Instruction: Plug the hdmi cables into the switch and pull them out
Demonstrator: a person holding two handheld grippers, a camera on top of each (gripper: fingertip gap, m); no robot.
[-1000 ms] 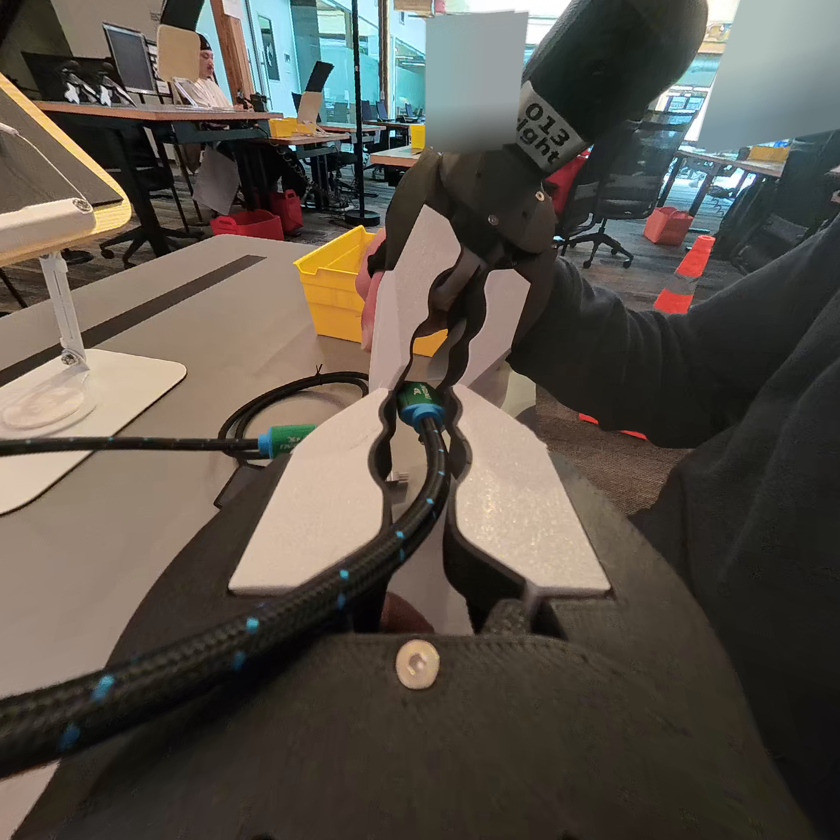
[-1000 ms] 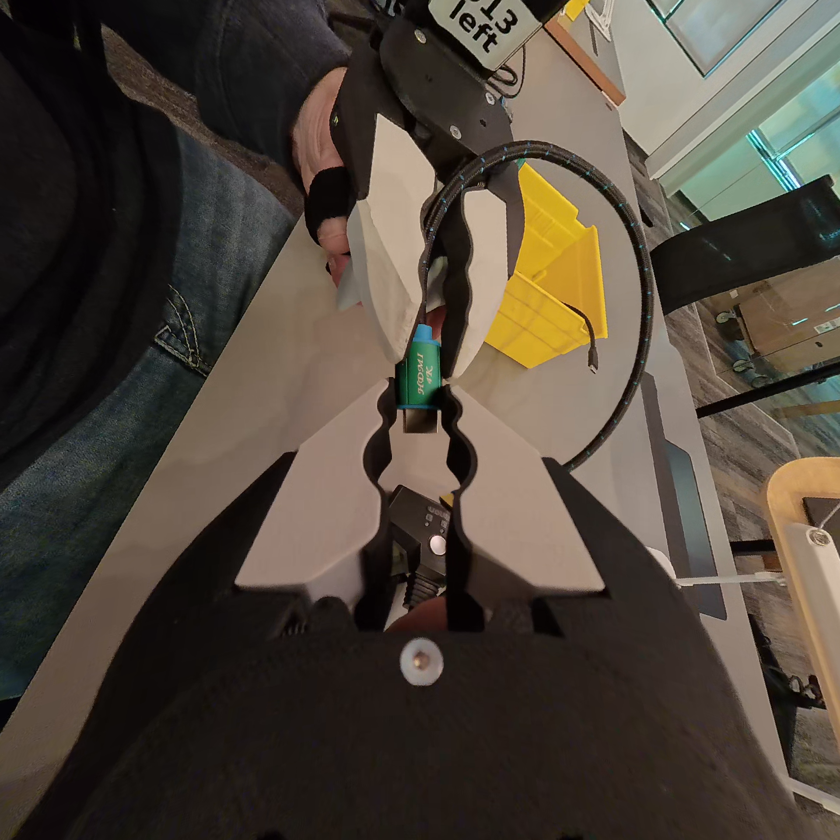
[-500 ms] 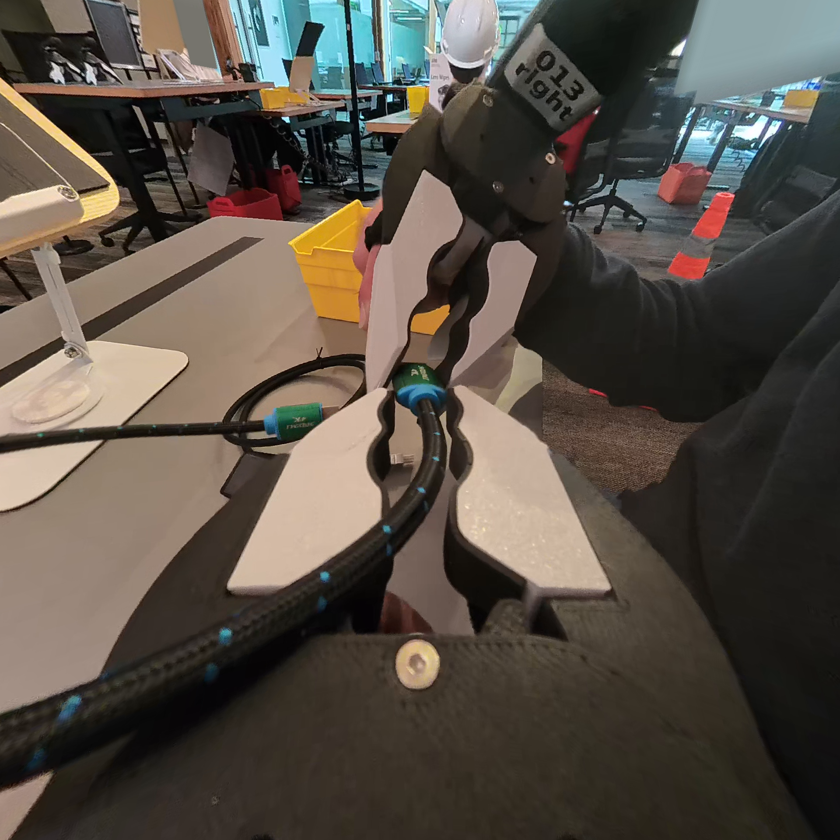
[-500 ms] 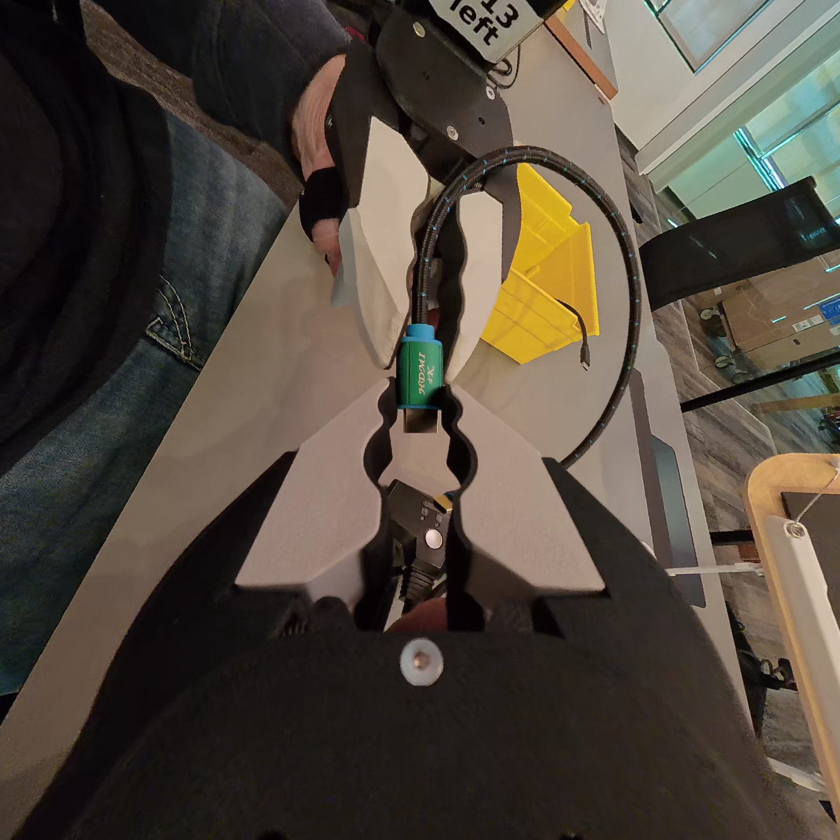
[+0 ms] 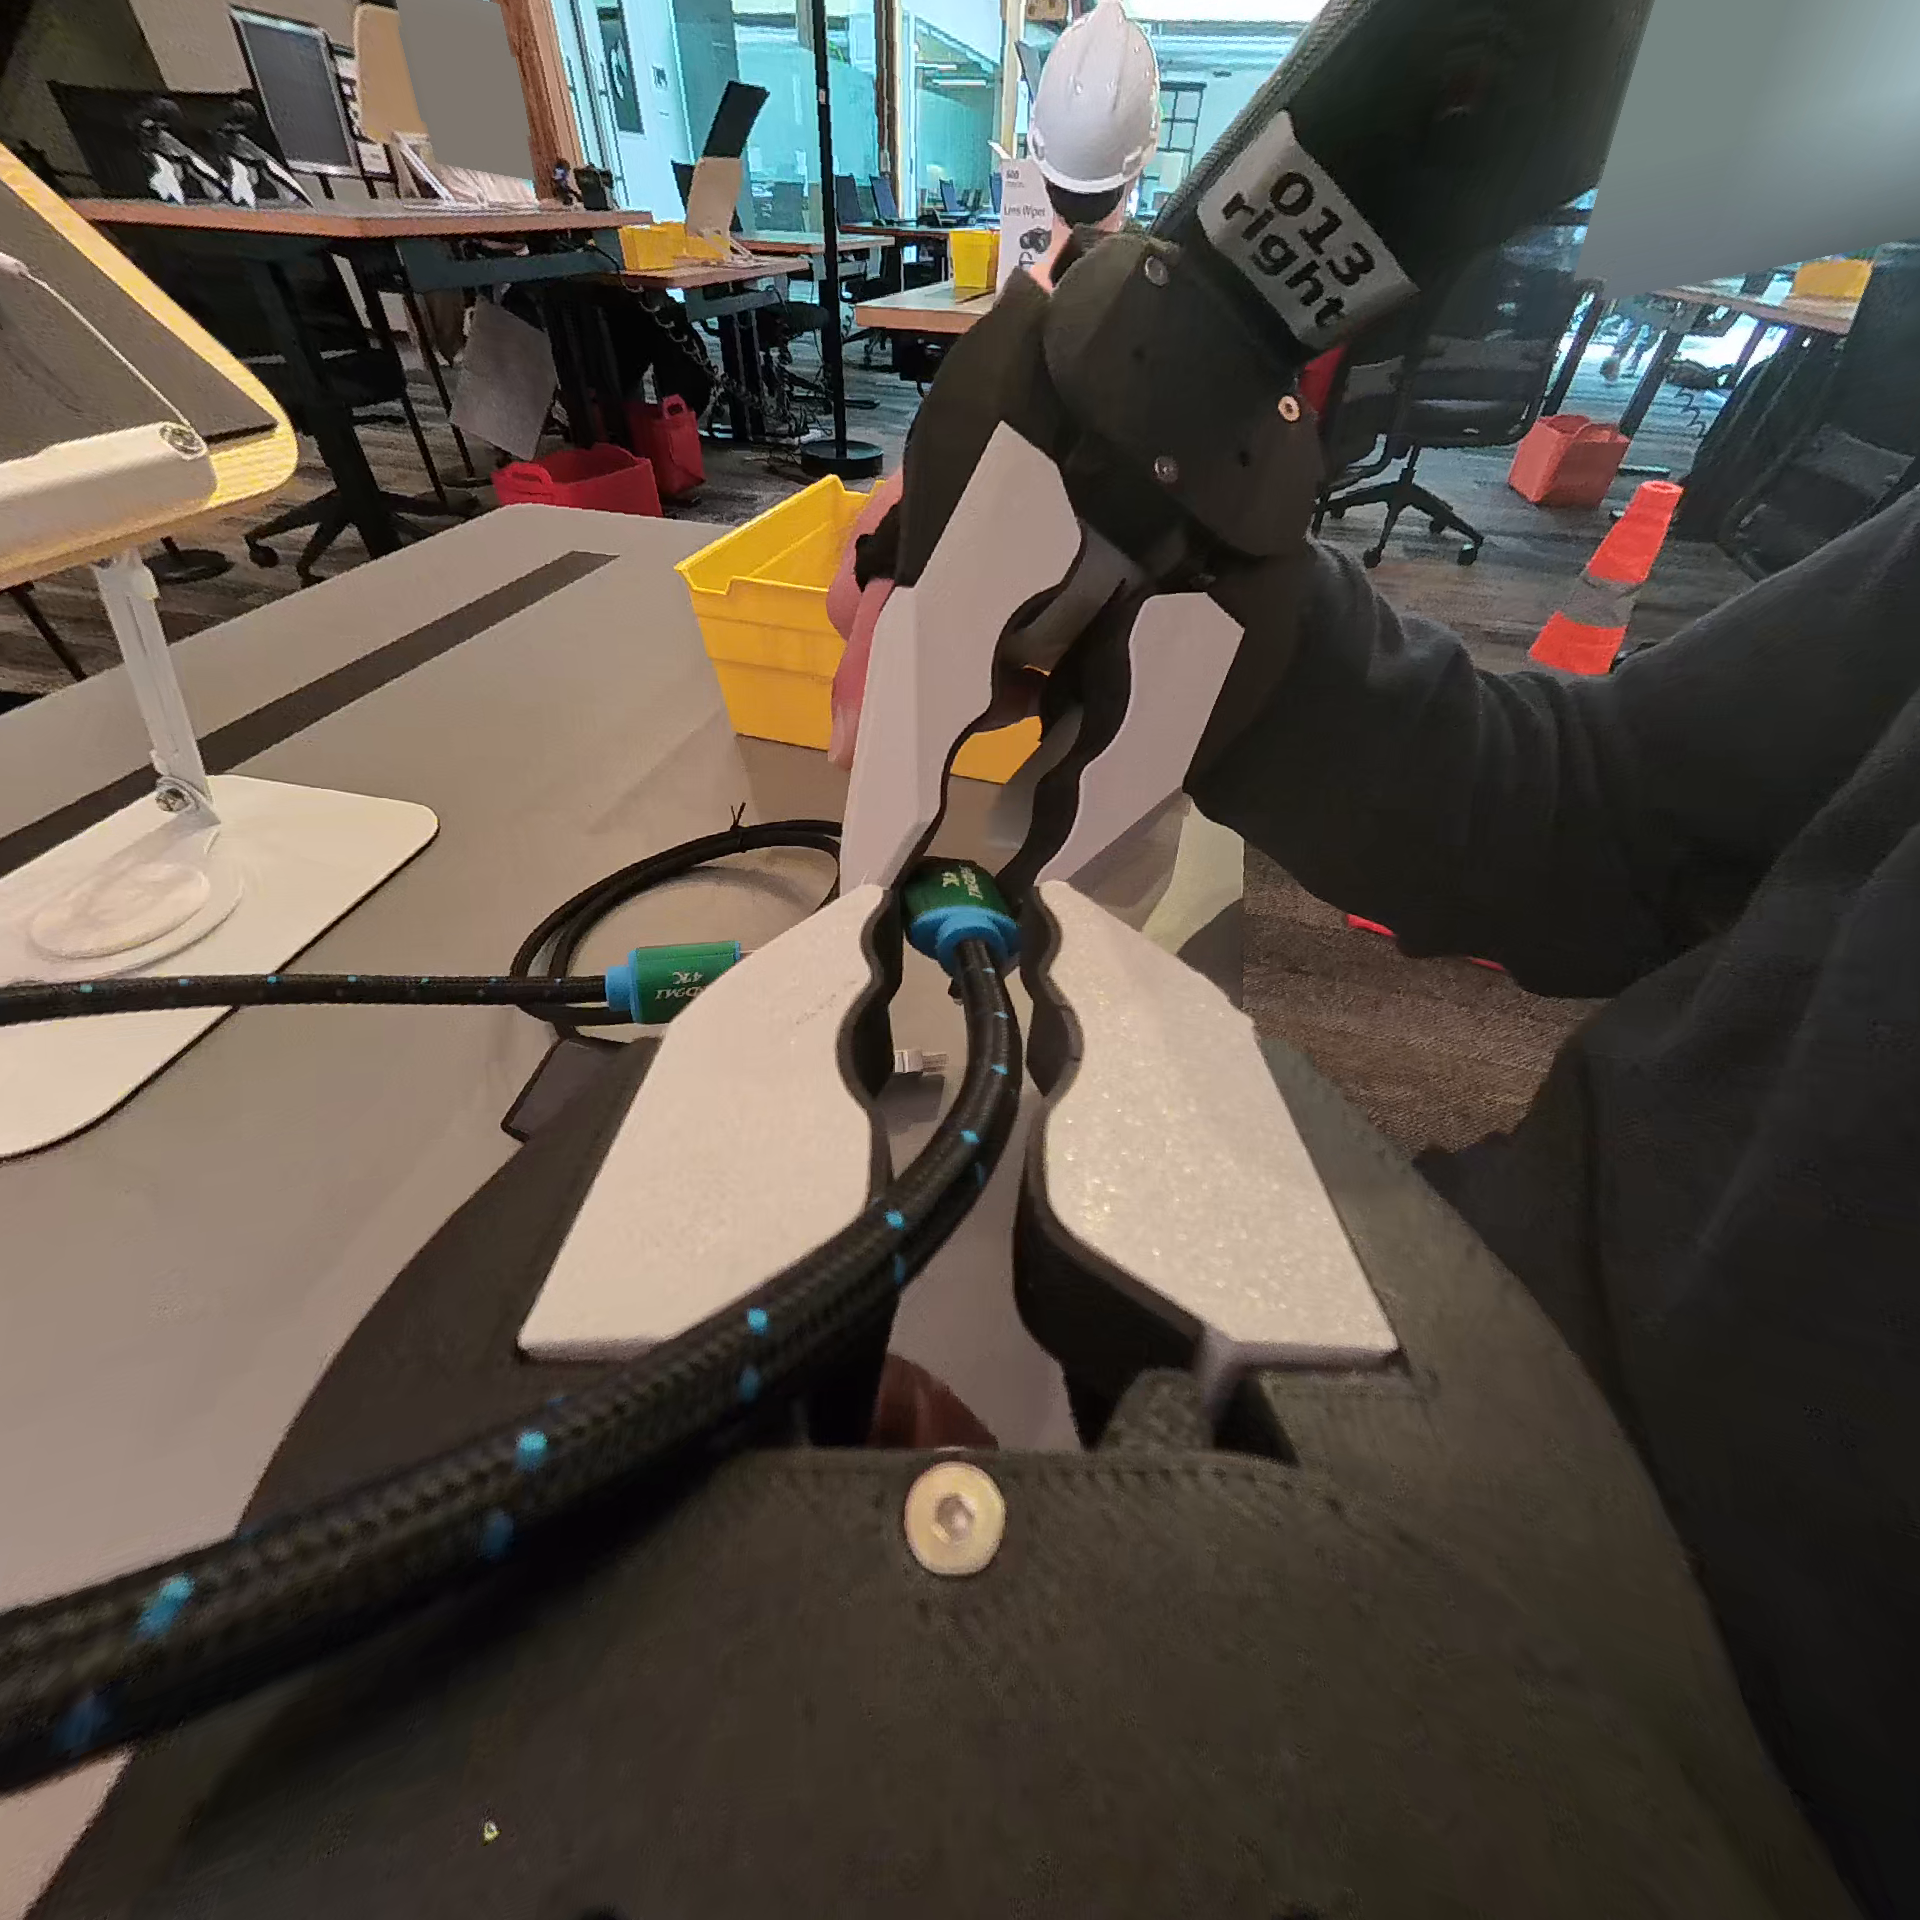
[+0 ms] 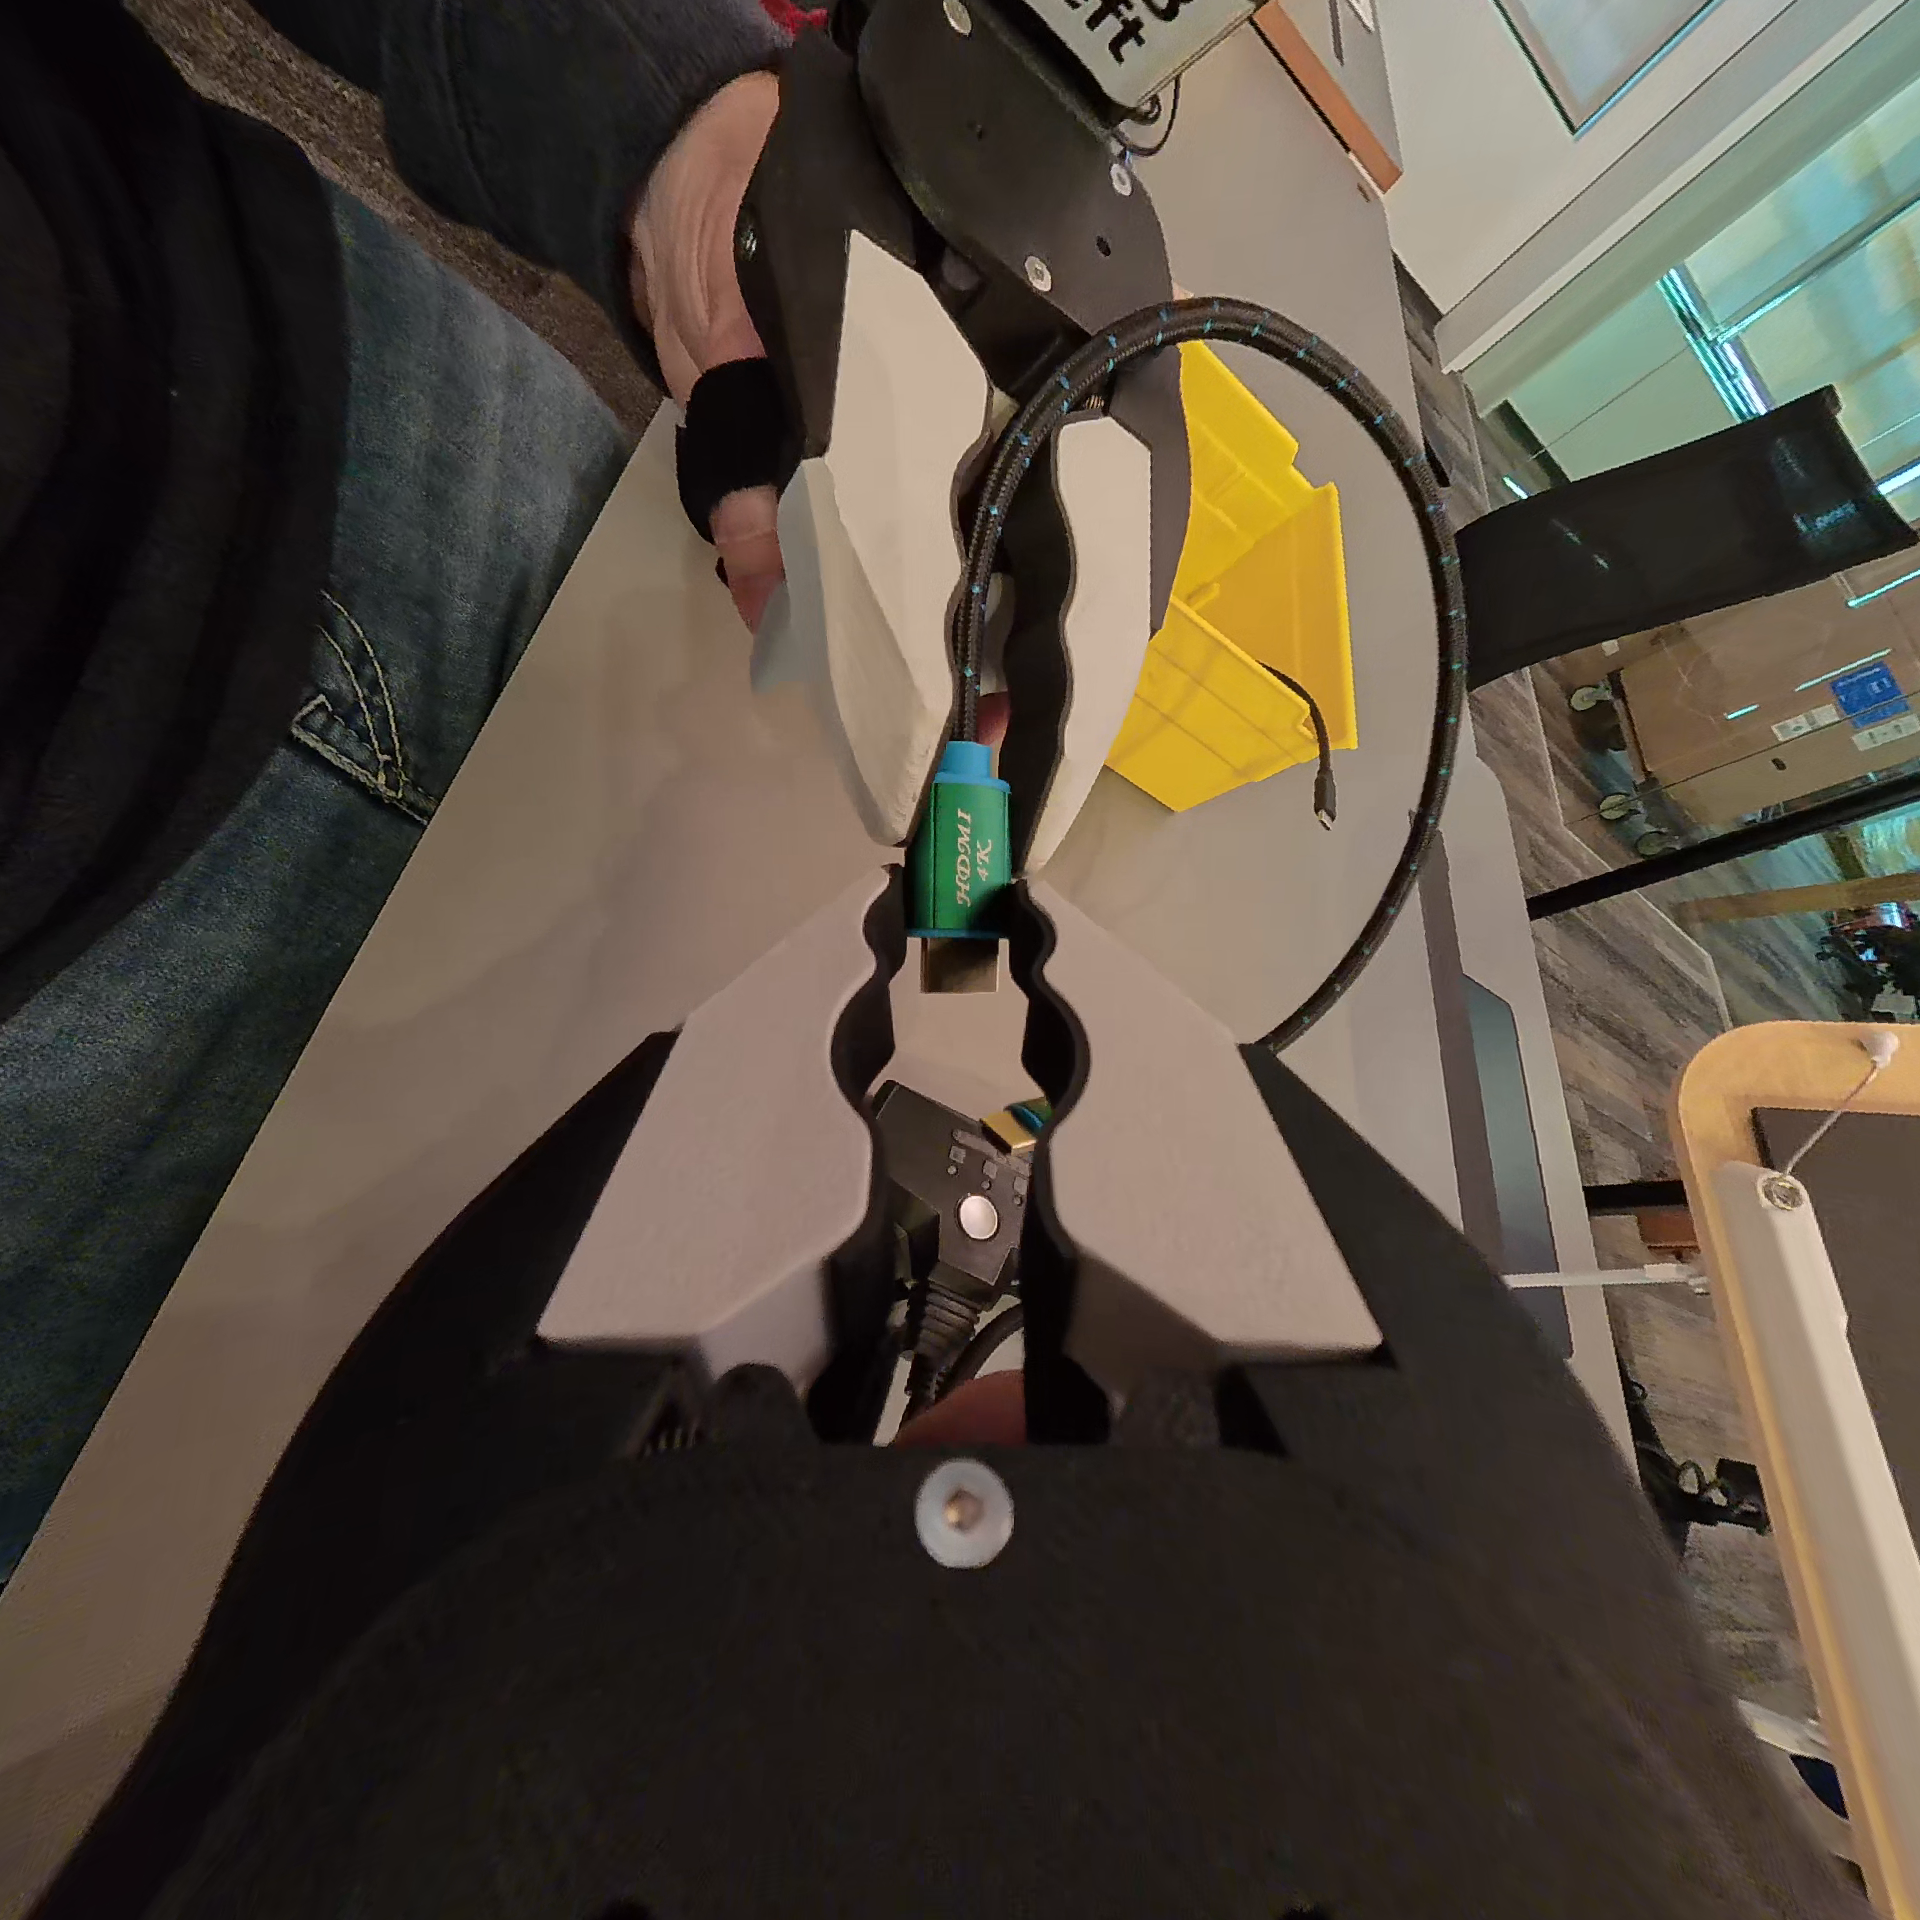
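I am working over a grey table [image 5: 436, 1247] in an open office with desks and chairs behind; the green HDMI plug [image 6: 958, 858] hangs in the air above it, metal tip toward the right wrist camera, its braided cable [image 5: 966, 1101] running back between the fingers of the left gripper [image 5: 954, 914]; that gripper is nearly closed and pinches the plug at its blue collar. The right gripper [image 6: 956, 904] meets it tip to tip, jaws narrowed around the green body, though I cannot tell whether they press on it or merely bracket it. Compared with a second ago the two grippers have drawn closer and the plug sits deeper between the right fingertips; I judge this to be a handover or regrip, so insertion has not begun with this cable. The switch [image 6: 961, 1195], a small black box with a round button, lies on the table below the right gripper, seen through its jaw gap; a second green plug [image 5: 675, 977] lies on the table left of the left gripper, apparently at the switch's edge, connection not confirmed. Further out stand a yellow bin [image 5: 774, 613] and a white stand [image 5: 208, 873].
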